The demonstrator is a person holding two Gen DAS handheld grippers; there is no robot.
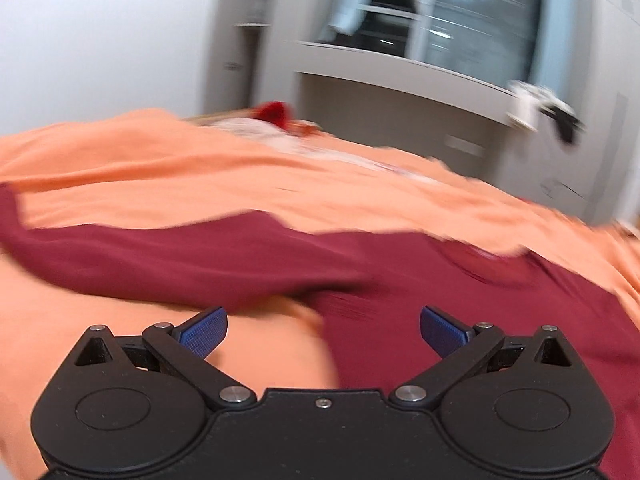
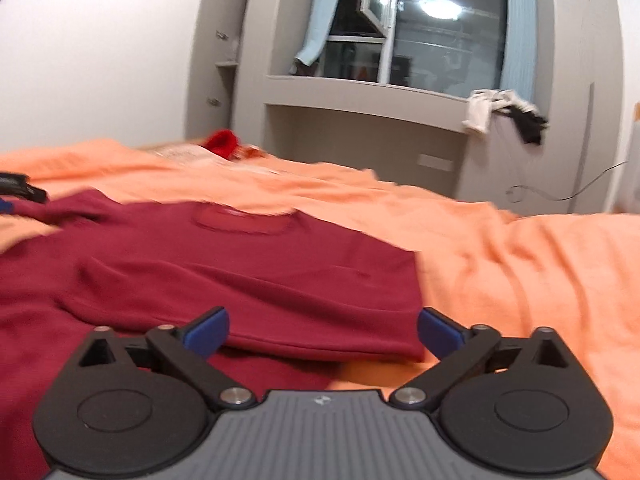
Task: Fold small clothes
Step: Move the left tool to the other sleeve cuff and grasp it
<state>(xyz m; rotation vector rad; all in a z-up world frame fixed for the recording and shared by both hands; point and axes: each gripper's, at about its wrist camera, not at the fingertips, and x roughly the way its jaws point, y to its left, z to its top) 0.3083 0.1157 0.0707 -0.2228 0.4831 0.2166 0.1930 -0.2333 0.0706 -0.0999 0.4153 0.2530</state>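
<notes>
Shirt: a dark red shirt (image 2: 248, 276) lies on the orange bed cover (image 2: 520, 264), its right side folded in over the body, the round neck opening toward the far wall.
Shirt in left view: the same shirt (image 1: 420, 320) looks blurred; one long part reaches to the left across the cover (image 1: 200, 184).
Right claw: the right gripper (image 2: 323, 330) has its jaws spread wide, with nothing between them; the blue pads (image 2: 210, 330) hang above the near edge of the folded part and do not press it.
Left claw: the left gripper (image 1: 323, 330) is also spread wide and holds nothing; shirt and cover are seen under the gap.
Pose: both claws point forward and a little downward over the bed; the left view is tilted.
Only in right view: a black part of the other tool (image 2: 20, 188) at the left edge, beside the sleeve.
Both views: a bright red item (image 2: 222, 142) at the far side of the bed, a window (image 2: 440, 28) with blue curtains, white and black clothes (image 2: 500, 114) hanging from the ledge.
</notes>
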